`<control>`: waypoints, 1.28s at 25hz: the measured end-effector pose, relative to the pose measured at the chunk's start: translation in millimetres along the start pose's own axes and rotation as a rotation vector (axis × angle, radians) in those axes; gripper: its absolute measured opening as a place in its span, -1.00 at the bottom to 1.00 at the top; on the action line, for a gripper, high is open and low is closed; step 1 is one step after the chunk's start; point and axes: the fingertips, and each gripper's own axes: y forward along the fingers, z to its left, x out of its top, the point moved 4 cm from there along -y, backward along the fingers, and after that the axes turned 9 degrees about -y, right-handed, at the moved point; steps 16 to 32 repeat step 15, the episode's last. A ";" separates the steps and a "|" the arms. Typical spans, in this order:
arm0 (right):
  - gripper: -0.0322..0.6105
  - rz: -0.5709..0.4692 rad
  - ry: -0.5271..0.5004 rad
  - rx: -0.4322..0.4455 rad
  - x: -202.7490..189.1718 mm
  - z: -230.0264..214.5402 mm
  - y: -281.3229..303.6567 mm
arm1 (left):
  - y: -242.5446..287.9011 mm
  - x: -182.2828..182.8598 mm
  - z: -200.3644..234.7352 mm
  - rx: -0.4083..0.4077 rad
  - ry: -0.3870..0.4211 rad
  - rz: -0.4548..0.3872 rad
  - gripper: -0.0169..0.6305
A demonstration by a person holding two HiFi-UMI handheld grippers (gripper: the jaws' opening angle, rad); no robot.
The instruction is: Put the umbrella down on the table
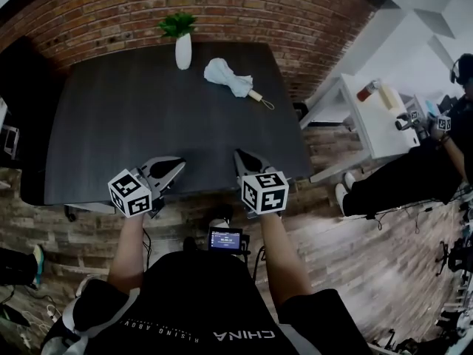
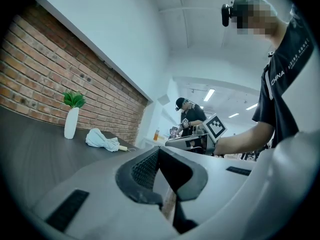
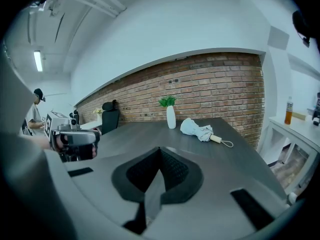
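While the left claw (image 1: 176,166) and right claw (image 1: 241,156) are closed, empty, the pale umbrella (image 1: 229,76) lies folded

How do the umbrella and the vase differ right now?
The vase stands upright; the umbrella lies on its side. The vase is smooth and holds a green plant; the umbrella is crumpled fabric with a tan handle. Both are whitish and rest on the dark table.
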 end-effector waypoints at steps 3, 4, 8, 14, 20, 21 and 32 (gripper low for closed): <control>-0.88 0.003 0.009 -0.001 -2.6 1.1 -1.1 | 0.7 -0.1 1.4 0.012 -0.006 -0.008 -0.94; -0.88 0.004 0.010 -0.003 -3.6 0.9 -0.9 | 1.5 -0.8 2.5 0.015 -0.007 -0.007 -0.94; -0.88 0.002 0.016 -0.009 -5.8 -1.8 -0.4 | 6.5 -2.6 3.0 0.010 -0.007 -0.002 -0.94; -0.88 -0.003 0.026 -0.017 -7.0 -6.1 -0.9 | 14.1 -5.2 1.0 -0.003 -0.006 0.010 -0.94; -0.88 -0.004 0.027 -0.019 -7.3 -6.8 -0.9 | 15.2 -5.7 0.8 -0.005 -0.007 0.011 -0.94; -0.88 -0.004 0.027 -0.019 -7.3 -6.8 -0.9 | 15.2 -5.7 0.8 -0.005 -0.007 0.011 -0.94; -0.88 -0.004 0.027 -0.019 -7.3 -6.8 -0.9 | 15.2 -5.7 0.8 -0.005 -0.007 0.011 -0.94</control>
